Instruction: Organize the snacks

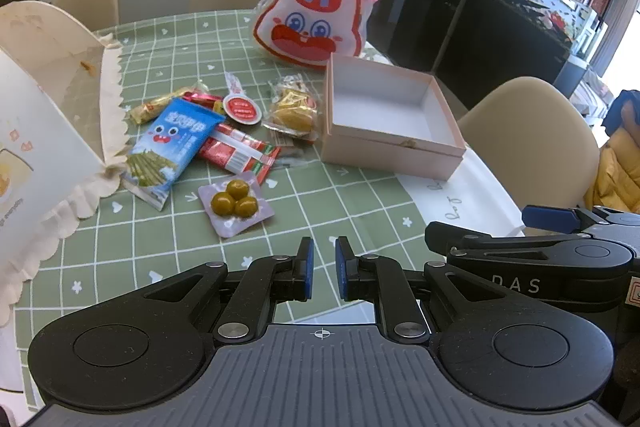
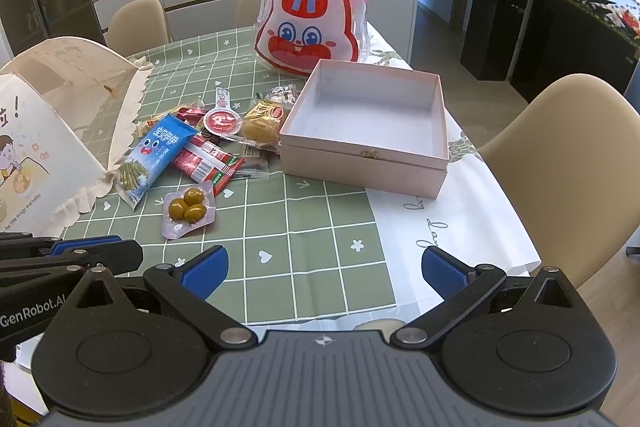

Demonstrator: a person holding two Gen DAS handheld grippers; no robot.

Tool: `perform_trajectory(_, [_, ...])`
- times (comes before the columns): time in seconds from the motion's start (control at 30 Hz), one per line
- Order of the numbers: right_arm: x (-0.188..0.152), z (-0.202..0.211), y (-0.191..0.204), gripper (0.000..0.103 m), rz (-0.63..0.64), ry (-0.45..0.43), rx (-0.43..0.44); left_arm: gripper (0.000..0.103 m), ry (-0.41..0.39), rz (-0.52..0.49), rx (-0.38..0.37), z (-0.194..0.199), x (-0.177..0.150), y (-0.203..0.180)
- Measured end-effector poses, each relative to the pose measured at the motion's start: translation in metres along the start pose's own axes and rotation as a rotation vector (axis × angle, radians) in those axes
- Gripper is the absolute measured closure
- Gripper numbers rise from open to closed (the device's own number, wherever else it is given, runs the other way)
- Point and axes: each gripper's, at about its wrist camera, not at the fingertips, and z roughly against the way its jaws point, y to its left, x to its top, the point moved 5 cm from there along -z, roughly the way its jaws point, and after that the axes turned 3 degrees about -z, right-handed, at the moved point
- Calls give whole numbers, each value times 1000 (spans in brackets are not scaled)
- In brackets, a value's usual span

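Now, with your right gripper [image 2: 324, 273] spread wide and left gripper [image 1: 324, 273] nearly closed, both empty, pinch the olive pack [image 2: 188, 211] by its flat edge toward the pink box [image 2: 362, 167].

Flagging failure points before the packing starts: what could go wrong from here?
1. The overlapping wrappers, such as the blue cartoon-face packet on the red sachets, could come up together.
2. The flat pouch of green olives may slip from a pinch.
3. The open pink cardboard box could slide if nudged.
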Motion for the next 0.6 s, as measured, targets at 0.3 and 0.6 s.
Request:
perform_trajectory(0.3, [2,-10,-4,0,-6,0,-4,88,22,29,-22,-16,2,6])
perform_trajectory(0.6, [-16,-55,-8,0,52,-84,23,86,-50,15,-40,-68,-7,43])
